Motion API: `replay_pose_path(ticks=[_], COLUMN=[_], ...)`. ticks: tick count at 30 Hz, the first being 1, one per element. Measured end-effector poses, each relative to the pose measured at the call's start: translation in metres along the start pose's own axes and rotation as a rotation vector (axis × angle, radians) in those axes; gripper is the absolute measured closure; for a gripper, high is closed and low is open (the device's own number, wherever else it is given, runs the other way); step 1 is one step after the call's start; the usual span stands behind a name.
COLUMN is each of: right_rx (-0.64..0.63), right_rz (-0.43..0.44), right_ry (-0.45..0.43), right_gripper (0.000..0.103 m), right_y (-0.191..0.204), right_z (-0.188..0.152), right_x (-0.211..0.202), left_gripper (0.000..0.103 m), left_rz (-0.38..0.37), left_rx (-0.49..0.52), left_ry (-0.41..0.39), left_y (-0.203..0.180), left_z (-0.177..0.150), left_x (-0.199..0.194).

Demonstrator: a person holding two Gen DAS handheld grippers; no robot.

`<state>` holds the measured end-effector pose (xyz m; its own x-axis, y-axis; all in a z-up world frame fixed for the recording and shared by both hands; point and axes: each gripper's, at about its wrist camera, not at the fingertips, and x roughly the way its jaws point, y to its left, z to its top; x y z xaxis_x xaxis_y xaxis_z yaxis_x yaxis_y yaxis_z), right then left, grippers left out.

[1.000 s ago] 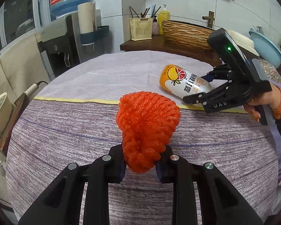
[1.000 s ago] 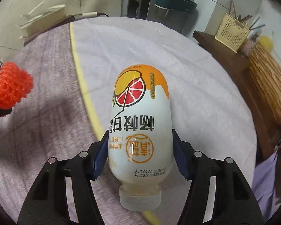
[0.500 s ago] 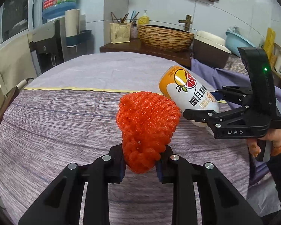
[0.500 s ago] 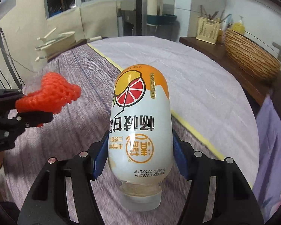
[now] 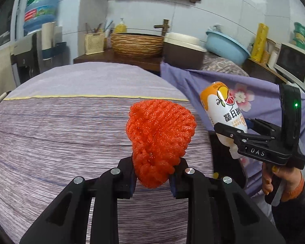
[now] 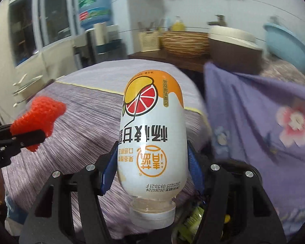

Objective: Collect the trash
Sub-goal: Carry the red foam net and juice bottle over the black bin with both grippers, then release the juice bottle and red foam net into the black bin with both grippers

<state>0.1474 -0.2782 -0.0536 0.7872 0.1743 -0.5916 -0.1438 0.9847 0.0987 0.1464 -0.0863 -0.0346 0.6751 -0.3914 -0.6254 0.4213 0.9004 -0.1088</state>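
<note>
My left gripper (image 5: pixel 152 175) is shut on a red foam fruit net (image 5: pixel 159 138) and holds it above the round table's right part. It also shows in the right wrist view (image 6: pixel 38 116) at the left. My right gripper (image 6: pixel 152 172) is shut on a white and orange drink bottle (image 6: pixel 152 134), cap towards the camera, lifted past the table's right edge. In the left wrist view the bottle (image 5: pixel 223 109) and the right gripper (image 5: pixel 231 131) hang in the air at the right.
A round table with a purple striped cloth (image 5: pixel 61 134) fills the left. A purple flowered cloth (image 5: pixel 252 99) drapes furniture at the right. Below the bottle a dark opening holds wrappers (image 6: pixel 191 219). A wicker basket (image 5: pixel 137 44) and blue basin (image 5: pixel 225 46) stand behind.
Both grippers have swung to the right with their loads. The bottle has been lifted off the table and now hangs beyond its right edge.
</note>
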Motion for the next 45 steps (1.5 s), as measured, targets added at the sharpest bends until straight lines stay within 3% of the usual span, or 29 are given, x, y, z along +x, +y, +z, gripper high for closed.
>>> replay_pose_path(ticks=[5, 9, 15, 20, 27, 33, 40, 45], right_rx=[0.117, 0.196, 0.295, 0.402, 0.439, 0.384, 0.395, 0.398], right_rz=[-0.129, -0.211, -0.273, -0.293, -0.317, -0.324, -0.316, -0.319], right_ry=[0.013, 0.065, 0.22, 0.354, 0.456, 0.405, 0.322, 0.248], right_gripper=[0.041, 0.041, 0.041, 0.041, 0.041, 0.031, 0.031, 0.031], right_y=[-0.055, -0.093, -0.142, -0.174, -0.183, -0.173, -0.17, -0.17], right_z=[-0.043, -0.074, -0.126, -0.165, -0.197, -0.185, -0.168, -0.16], right_x=[-0.018, -0.008, 0.049, 0.104, 0.14, 0.127, 0.09, 0.052], left_gripper=[0.077, 0.077, 0.077, 0.077, 0.077, 0.077, 0.077, 0.077], left_rz=[-0.069, -0.12, -0.194, -0.213, -0.22, -0.229, -0.225, -0.231], left_rx=[0.053, 0.111, 0.187, 0.22, 0.257, 0.274, 0.274, 0.269], left_ry=[0.005, 0.013, 0.068, 0.122, 0.176, 0.193, 0.206, 0.265], left_y=[-0.041, -0.076, -0.127, -0.149, -0.165, -0.174, -0.181, -0.191], left_z=[0.002, 0.002, -0.013, -0.027, -0.04, -0.042, -0.042, -0.049], left_x=[0.013, 0.026, 0.057, 0.083, 0.105, 0.113, 0.127, 0.154])
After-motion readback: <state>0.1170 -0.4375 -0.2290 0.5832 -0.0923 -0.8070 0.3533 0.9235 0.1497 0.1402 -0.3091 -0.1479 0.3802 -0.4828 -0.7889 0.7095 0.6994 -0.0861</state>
